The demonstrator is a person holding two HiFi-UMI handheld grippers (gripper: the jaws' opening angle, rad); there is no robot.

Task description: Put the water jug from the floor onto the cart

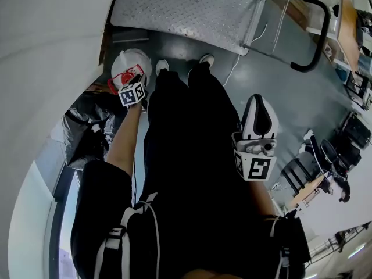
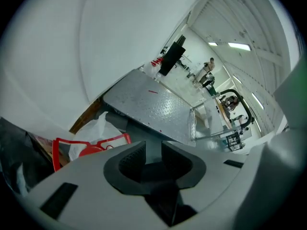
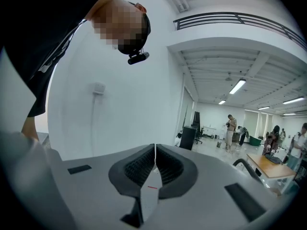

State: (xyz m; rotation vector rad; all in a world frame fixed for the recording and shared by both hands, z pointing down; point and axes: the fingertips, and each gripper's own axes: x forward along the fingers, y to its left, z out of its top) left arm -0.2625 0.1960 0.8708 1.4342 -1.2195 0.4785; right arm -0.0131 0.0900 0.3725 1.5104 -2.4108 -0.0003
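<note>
The water jug (image 1: pixel 130 66) stands on the floor by the wall, seen from above: a white round top with a red handle. In the left gripper view the jug's red handle (image 2: pixel 91 145) and white top lie just left of the jaws. My left gripper (image 1: pixel 134 81) hangs right over the jug, pointing down. The left gripper (image 2: pixel 153 155) is open, with only floor in the gap. The cart (image 1: pixel 192 10), a diamond-plate platform (image 2: pixel 153 104), stands just beyond. My right gripper (image 1: pixel 259 103) is held at waist height, and in its own view the right gripper (image 3: pixel 154 159) is shut on nothing.
The cart's black push handle (image 1: pixel 317 34) rises at its right end. A black bag (image 1: pixel 87 127) lies left of my legs against the white wall. Office chairs (image 1: pixel 349 132) stand at the far right. People (image 3: pixel 231 128) stand far across the room.
</note>
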